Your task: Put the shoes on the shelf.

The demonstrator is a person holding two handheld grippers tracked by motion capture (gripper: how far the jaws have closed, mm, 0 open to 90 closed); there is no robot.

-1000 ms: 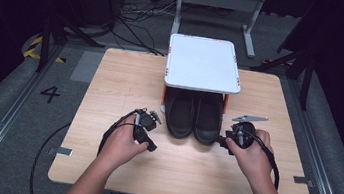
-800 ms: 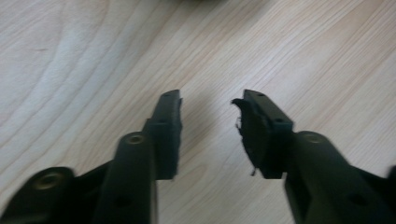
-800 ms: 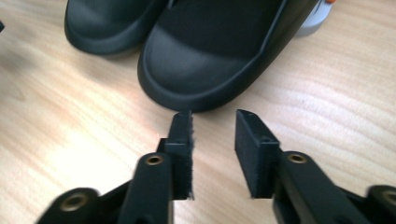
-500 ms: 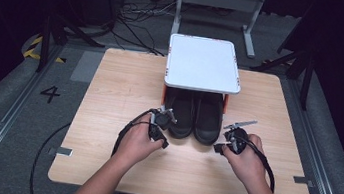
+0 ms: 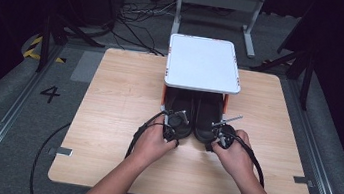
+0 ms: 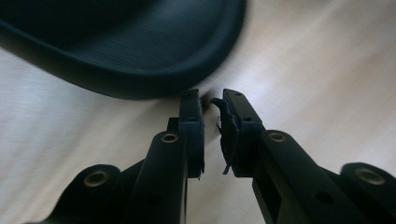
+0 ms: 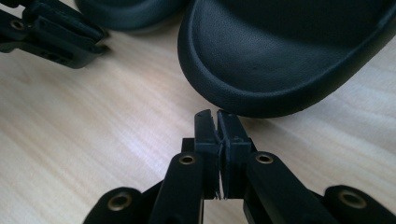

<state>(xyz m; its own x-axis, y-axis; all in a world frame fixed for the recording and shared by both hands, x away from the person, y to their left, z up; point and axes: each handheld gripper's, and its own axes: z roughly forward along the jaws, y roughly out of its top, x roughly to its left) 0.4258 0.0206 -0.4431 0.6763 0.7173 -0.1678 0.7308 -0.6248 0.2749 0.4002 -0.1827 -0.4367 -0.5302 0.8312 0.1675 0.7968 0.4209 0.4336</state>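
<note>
The pair of black rubber slide sandals point(image 5: 194, 115) lies on the light wooden table point(image 5: 109, 99), toes under the white-topped stand point(image 5: 203, 63). The left gripper point(image 6: 212, 100) has just closed, jaws almost together, apparently empty, near the left sandal's heel. The right gripper point(image 7: 211, 114), also just closed, sits pressed together just short of the right heel.

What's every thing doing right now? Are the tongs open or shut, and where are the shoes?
Left tongs: shut on nothing, tips just short of the left slipper's heel.
Right tongs: shut, empty, tips at the right slipper's heel.
Left slipper: flat on the table, toe under the stand.
Right slipper: flat, beside the left one.
White stand: upright over the slippers' toes.
</note>
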